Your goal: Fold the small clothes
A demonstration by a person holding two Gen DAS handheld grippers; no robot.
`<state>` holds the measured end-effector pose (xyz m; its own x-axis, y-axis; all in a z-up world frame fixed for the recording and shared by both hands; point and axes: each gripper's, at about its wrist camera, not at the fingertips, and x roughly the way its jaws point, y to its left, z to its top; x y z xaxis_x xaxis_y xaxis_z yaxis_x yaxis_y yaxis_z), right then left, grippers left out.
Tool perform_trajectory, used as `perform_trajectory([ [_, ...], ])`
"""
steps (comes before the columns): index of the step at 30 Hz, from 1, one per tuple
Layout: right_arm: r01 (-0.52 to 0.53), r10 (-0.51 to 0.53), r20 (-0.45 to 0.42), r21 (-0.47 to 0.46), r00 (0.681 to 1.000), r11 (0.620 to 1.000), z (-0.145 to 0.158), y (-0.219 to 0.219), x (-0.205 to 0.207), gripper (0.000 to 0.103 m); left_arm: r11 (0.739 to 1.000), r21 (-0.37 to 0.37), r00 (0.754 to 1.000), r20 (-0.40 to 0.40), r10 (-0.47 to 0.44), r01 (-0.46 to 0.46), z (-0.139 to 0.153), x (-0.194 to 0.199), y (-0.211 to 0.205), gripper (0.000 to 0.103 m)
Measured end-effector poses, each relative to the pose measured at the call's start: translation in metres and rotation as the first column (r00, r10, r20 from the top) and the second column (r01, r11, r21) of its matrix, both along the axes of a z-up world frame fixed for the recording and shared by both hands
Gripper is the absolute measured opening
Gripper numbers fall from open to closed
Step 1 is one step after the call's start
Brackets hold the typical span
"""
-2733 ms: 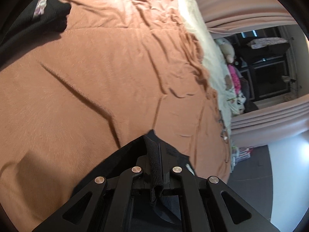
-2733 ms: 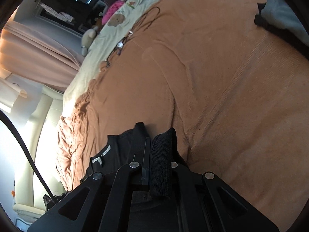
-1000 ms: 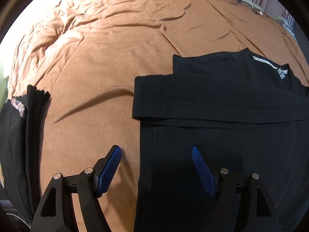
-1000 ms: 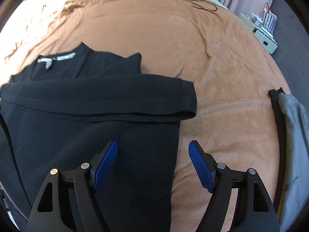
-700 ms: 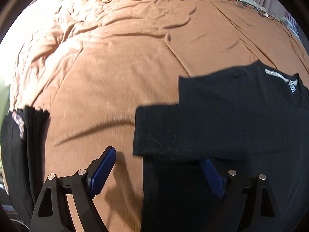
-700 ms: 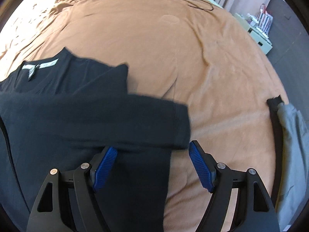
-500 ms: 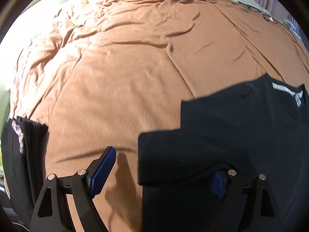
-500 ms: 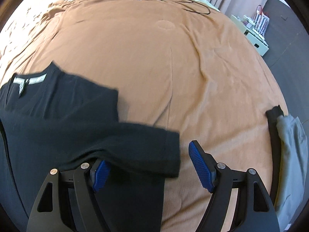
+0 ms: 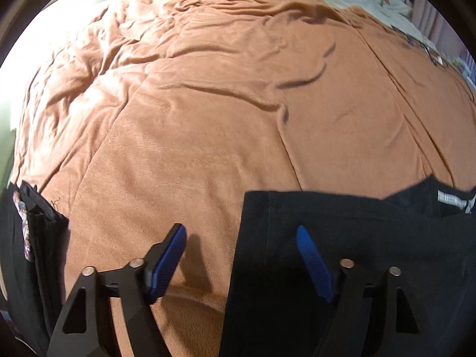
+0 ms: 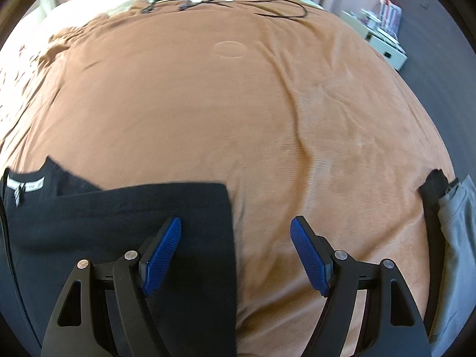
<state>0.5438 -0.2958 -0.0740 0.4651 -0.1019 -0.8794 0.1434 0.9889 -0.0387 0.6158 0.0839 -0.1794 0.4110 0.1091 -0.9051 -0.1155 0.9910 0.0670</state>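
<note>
lying flat with sleeves folded across, black top (image 9: 342, 238) sits under both wide-apart grippers, left gripper (image 9: 241, 255) and right gripper (image 10: 236, 250).

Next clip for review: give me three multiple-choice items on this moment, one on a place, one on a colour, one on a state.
1. In the right wrist view, the black top lies where?
A. lower left
B. upper right
C. top centre

2. The pads on the fingers are
A. red
B. blue
C. white

3. The left gripper and right gripper are
A. both shut on cloth
B. one open, one shut
C. both open

Answers: 1 A, it lies at the lower left of the brown blanket. 2 B, ribbed blue pads. 3 C, fingers spread, nothing between.
</note>
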Motion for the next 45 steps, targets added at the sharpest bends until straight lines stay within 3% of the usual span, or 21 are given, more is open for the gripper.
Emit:
perform_trajectory([
  [2, 0.016, -0.016, 0.013, 0.049, 1.000, 0.999, -0.002, -0.009, -0.003, 0.075, 1.000, -0.019, 1.000, 0.008, 0.018, -0.018, 0.002, 0.001, 0.005, 0.062],
  [7, -0.031, 0.015, 0.073, 0.224, 0.997, 0.974, 0.001, -0.024, -0.014, 0.074, 0.990, -0.138, 1.000, 0.010, -0.005, 0.007, 0.002, -0.005, 0.012, 0.060],
  [9, -0.058, 0.035, 0.080, 0.302, 0.996, 0.951, -0.002, -0.030, -0.013, 0.062, 0.985, -0.174, 1.000, 0.014, 0.002, 0.001, 0.002, -0.005, 0.015, 0.049],
  [12, -0.071, 0.046, 0.080, 0.345, 0.996, 0.936, -0.009, -0.033, -0.007, 0.053, 0.968, -0.249, 0.999, 0.011, 0.047, -0.043, -0.002, -0.001, 0.021, 0.045],
  [14, -0.076, 0.056, 0.067, 0.347, 0.996, 0.935, -0.018, -0.033, 0.001, 0.050, 0.967, -0.252, 0.999, 0.010, 0.048, -0.044, -0.004, 0.002, 0.020, 0.043],
  [18, -0.052, 0.042, 0.037, 0.365, 0.998, 0.930, -0.028, -0.035, 0.016, 0.030, 0.973, -0.228, 0.999, 0.006, 0.035, -0.033, -0.008, 0.006, 0.015, 0.033],
  [21, -0.039, 0.030, 0.031, 0.356, 0.999, 0.934, -0.030, -0.040, 0.020, 0.010, 0.976, -0.213, 0.999, 0.012, 0.039, -0.036, -0.005, 0.006, 0.014, 0.006],
  [23, -0.047, 0.029, 0.057, 0.358, 0.998, 0.932, -0.025, -0.045, 0.017, 0.000, 0.979, -0.197, 0.998, 0.021, 0.055, -0.050, -0.001, 0.006, 0.015, 0.003],
  [40, -0.075, -0.012, 0.256, 0.326, 0.967, 0.942, 0.029, -0.026, -0.036, 0.000, 0.977, -0.214, 0.969, 0.242, 0.054, -0.001, 0.080, -0.014, 0.030, 0.003],
  [45, -0.066, -0.019, 0.273, 0.297, 0.962, 0.953, 0.028, -0.018, -0.036, 0.000, 0.979, -0.204, 0.971, 0.231, 0.066, -0.018, 0.075, -0.005, 0.032, 0.003],
])
